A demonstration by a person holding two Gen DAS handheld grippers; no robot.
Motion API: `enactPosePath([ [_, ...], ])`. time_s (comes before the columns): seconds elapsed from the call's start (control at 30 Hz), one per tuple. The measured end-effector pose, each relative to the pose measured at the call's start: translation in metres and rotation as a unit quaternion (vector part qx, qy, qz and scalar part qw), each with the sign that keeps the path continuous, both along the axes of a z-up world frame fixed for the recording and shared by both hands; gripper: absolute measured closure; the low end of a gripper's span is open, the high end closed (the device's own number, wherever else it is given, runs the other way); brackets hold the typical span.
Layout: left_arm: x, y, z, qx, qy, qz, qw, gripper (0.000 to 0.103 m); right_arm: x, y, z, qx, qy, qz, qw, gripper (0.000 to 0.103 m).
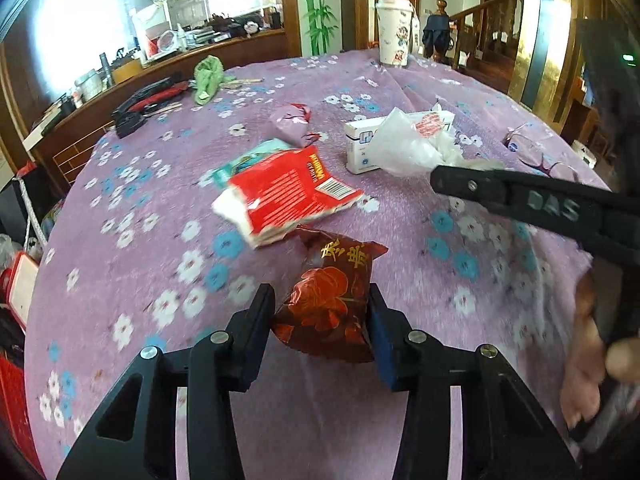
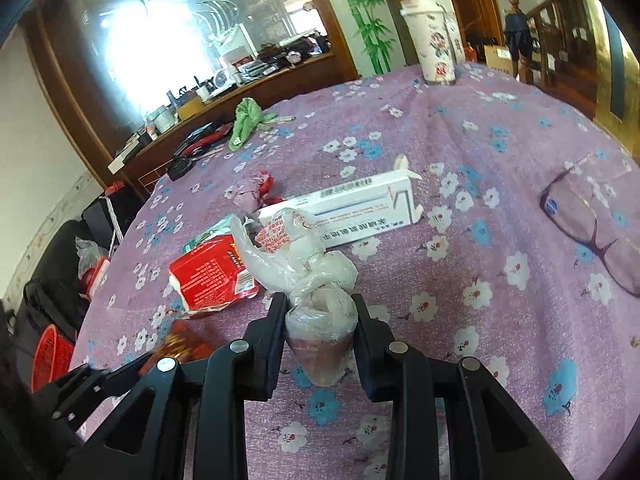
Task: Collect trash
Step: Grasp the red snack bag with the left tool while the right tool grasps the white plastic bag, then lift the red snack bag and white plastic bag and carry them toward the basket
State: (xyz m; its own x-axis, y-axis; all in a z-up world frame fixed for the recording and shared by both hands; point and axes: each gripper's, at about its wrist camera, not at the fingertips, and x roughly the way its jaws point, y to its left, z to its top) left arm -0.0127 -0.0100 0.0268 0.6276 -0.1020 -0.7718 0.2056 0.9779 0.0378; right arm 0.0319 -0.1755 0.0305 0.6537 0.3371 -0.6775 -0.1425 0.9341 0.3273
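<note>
My left gripper (image 1: 322, 300) is shut on a dark red snack wrapper (image 1: 326, 304) with gold characters, held just above the purple flowered tablecloth (image 1: 140, 264). My right gripper (image 2: 320, 308) is shut on a knotted clear plastic bag (image 2: 316, 300); it shows in the left wrist view (image 1: 404, 148) at the right gripper's tip. On the cloth lie a red packet (image 1: 284, 196) on white tissue, a white carton (image 2: 344, 210) and a small pink crumpled wrapper (image 1: 292, 122). The left gripper shows at the lower left of the right wrist view (image 2: 120, 372).
Glasses (image 2: 588, 228) lie at the right. A tall paper cup (image 1: 394, 30) stands at the far edge. A green cloth (image 1: 208, 76) and dark tools (image 1: 148, 100) lie far left. A red basket (image 2: 52, 352) sits on the floor at the left.
</note>
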Motion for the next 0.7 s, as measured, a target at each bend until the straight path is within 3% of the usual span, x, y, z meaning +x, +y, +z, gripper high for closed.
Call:
enactPosePath([
  [0.2, -0.026, 0.029, 0.008, -0.014, -0.026, 0.038, 0.9988, 0.059, -0.008, 0.013, 0.009, -0.02, -0.035, 0.026, 0.999, 0.07],
  [0.53, -0.055, 0.075, 0.016, -0.034, -0.082, 0.111, 0.9898, 0.059, -0.028, 0.036, 0.025, -0.049, -0.1, 0.062, 0.992, 0.07],
  [0.7, -0.062, 0.086, 0.015, -0.045, -0.088, 0.12, 0.9879, 0.059, -0.04, 0.046, 0.031, -0.05, -0.097, 0.073, 0.991, 0.07],
])
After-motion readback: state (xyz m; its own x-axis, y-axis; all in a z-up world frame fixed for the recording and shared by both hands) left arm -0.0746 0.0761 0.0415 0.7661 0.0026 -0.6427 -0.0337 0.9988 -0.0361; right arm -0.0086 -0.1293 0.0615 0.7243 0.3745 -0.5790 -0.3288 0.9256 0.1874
